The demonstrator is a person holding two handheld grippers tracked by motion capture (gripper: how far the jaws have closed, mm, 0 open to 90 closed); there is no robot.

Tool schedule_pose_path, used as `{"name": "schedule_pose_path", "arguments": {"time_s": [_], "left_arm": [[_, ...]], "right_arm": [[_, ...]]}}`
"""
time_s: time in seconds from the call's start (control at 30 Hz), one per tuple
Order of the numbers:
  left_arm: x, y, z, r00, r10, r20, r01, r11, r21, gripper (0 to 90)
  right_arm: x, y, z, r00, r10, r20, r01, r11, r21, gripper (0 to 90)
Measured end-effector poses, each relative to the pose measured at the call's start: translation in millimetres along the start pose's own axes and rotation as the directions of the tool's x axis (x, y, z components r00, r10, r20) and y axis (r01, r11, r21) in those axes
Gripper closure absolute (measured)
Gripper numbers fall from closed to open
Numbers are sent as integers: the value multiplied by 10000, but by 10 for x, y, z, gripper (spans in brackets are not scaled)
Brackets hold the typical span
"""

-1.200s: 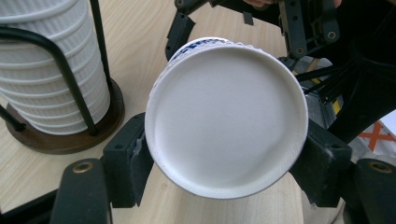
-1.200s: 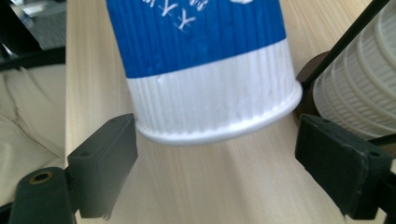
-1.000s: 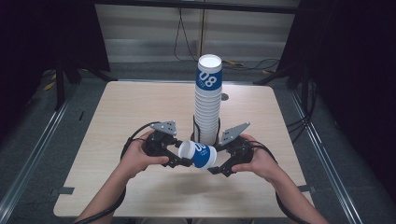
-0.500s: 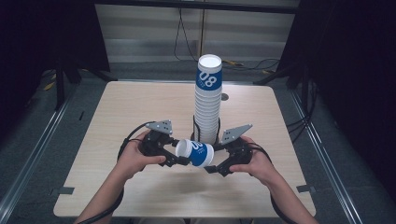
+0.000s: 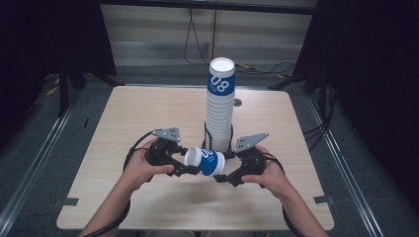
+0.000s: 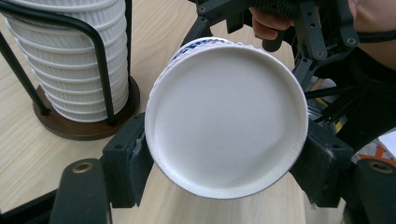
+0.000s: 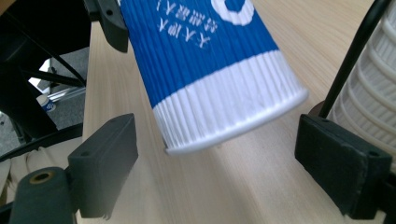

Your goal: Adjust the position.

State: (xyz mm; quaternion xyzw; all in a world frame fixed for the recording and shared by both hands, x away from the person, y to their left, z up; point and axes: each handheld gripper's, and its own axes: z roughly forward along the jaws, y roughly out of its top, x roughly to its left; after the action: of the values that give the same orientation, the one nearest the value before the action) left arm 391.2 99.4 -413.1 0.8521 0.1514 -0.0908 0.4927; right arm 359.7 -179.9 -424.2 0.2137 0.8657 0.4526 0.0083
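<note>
i see a blue and white paper cup [image 5: 205, 161] lying on its side in the air just above the table [image 5: 148, 108], between my two grippers; its long axis runs roughly level from my left hand to my right, and it sits just in front of the tall stack [image 5: 220, 106] of nested cups in a wire holder.

the left gripper [image 5: 184, 165] has the cup; in the left gripper view the cup's white round end [image 6: 226, 119] faces the camera, and both black pads press on its sides, one at the left [image 6: 128, 161] and one at the right [image 6: 322, 165]; the jaws are closed firmly on the cup, and the rim looks slightly squeezed.

the right gripper [image 5: 223, 174] is at the cup's other end; in the right gripper view the ribbed blue wall and white band of the cup [image 7: 219, 74] slant down between the jaws, which stand wide apart; the left pad [image 7: 105, 163] and the right pad [image 7: 343, 161] each show clear gap to the cup, so this gripper is open and holds nothing.

the relation that matters: the cup's free end already lies between the right fingers, pointing toward them along its axis; i judge the right gripper would need only to close on that end, to take the cup or pull nested cups apart.
</note>
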Motion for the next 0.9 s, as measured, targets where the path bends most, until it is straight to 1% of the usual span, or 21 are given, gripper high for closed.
{"name": "schedule_pose_path", "arguments": {"time_s": [0.1,0.2,0.37,0.5,0.6,0.8,0.9], "left_arm": [[4,-19,15,9999,-99,87,100,9999,-49,292],[1,-28,20,9998,-93,176,94,10000,-32,292],[-2,-37,14,9998,-83,178,83,10000,-27,292],[-8,-39,8,9996,-119,262,123,9998,-155,292],[-3,-45,14,9994,-159,319,166,9996,-224,292],[6,-57,23,9991,-220,371,229,9994,-245,292],[12,-67,20,9989,-249,387,260,9993,-274,292]], "right_arm": [[7,-18,37,10000,50,-6,-50,10000,-75,127],[12,-23,52,10000,65,-12,-65,10000,-61,127],[3,-17,76,10000,34,-21,-34,9999,-121,127],[8,-11,85,10000,37,11,-37,9999,-121,127],[3,-13,91,10000,54,-48,-55,9999,-145,126],[3,-6,93,10000,41,-43,-41,10000,-89,124],[-1,-8,89,10000,-50,-21,50,10000,-83,125]]}}
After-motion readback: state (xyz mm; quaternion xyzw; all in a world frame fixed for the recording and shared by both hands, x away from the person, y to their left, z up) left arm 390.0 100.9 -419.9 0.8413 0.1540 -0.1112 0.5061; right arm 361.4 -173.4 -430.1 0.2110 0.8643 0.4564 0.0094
